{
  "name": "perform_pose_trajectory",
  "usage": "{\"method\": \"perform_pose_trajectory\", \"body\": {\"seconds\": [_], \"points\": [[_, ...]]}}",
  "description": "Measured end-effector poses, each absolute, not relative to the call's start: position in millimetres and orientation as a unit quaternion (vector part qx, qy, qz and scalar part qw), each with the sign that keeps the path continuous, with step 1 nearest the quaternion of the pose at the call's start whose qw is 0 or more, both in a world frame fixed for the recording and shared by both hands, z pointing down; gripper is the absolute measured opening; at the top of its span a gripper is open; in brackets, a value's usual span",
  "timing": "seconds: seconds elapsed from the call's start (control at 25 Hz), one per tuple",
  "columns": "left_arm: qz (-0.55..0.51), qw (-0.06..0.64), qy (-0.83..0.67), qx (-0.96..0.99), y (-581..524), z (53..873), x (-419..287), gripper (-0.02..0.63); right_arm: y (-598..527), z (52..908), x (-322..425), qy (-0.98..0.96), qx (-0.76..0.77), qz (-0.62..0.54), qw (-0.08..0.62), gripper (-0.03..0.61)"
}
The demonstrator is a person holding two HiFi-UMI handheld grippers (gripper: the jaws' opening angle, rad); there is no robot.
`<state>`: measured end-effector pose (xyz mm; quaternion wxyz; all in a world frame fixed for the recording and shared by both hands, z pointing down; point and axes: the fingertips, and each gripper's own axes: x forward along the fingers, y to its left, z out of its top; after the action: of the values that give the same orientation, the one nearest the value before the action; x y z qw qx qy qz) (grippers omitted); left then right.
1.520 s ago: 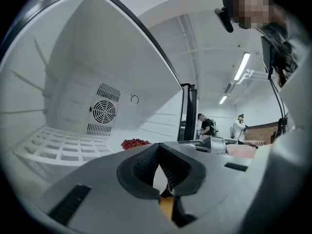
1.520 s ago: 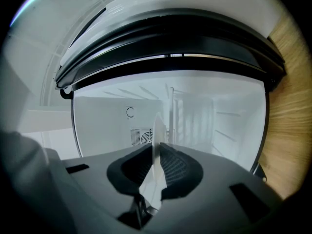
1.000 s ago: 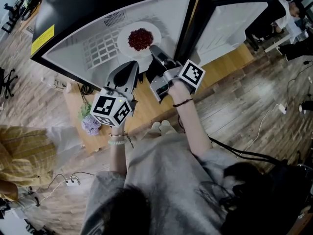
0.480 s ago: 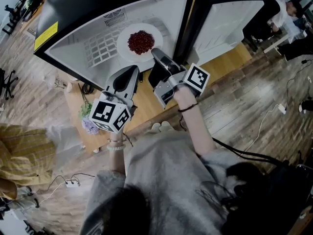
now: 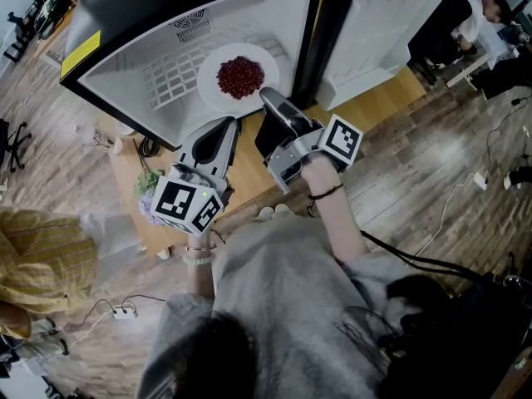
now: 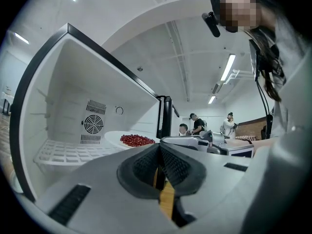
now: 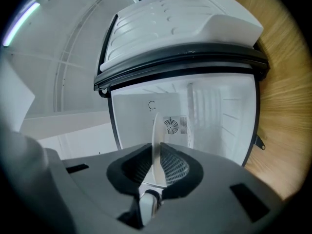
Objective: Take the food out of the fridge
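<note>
- Head view: the fridge (image 5: 133, 52) lies open below me, its door (image 5: 378, 32) swung off to the right. The white plate (image 5: 209, 80) of red food (image 5: 240, 76) sits inside the compartment over the wire shelf (image 5: 170, 77), near the front opening.
- My right gripper (image 5: 268, 98) meets the plate's near rim. I judge that edge was chosen because it is the only part reachable without going over the food.
- My left gripper (image 5: 226, 125) hangs just outside the opening, beside the plate but apart from it. It looks placed to support the plate if it tips.
- Left gripper view: the jaws are pressed together with nothing between them; only floor shows through the slit. The plate (image 6: 113, 137) and its food (image 6: 137, 140) lie ahead and to the left, above the shelf (image 6: 63, 152). I cannot tell whether the plate rests on the shelf or is lifted clear.
- Right gripper view: the jaws are clamped on the plate (image 7: 154, 128), seen edge-on as a thin white blade running up between the pads. The fridge's back wall and fan vent (image 7: 171, 126) are behind it, so the plate is not out yet.
- A one-sided pinch on a loaded plate could let it droop, so I would draw it out level.
</note>
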<state>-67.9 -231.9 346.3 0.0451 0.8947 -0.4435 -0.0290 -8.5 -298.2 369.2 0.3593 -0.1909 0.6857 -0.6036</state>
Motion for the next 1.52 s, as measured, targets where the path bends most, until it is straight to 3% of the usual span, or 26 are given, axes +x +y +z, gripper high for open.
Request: {"method": "perform_pose_trajectory", "body": {"seconds": [1.28,1.52], "points": [[-0.038,0.046,-0.452,0.89,-262,334,-76,0.008,-323,366,-14,0.683,-0.181,-0.617,0.347,0.057],[-0.034,0.045,-0.446,0.893,-227,336,-55,0.008,-289,367,8,0.68,-0.182,-0.615,0.355,0.057]]}}
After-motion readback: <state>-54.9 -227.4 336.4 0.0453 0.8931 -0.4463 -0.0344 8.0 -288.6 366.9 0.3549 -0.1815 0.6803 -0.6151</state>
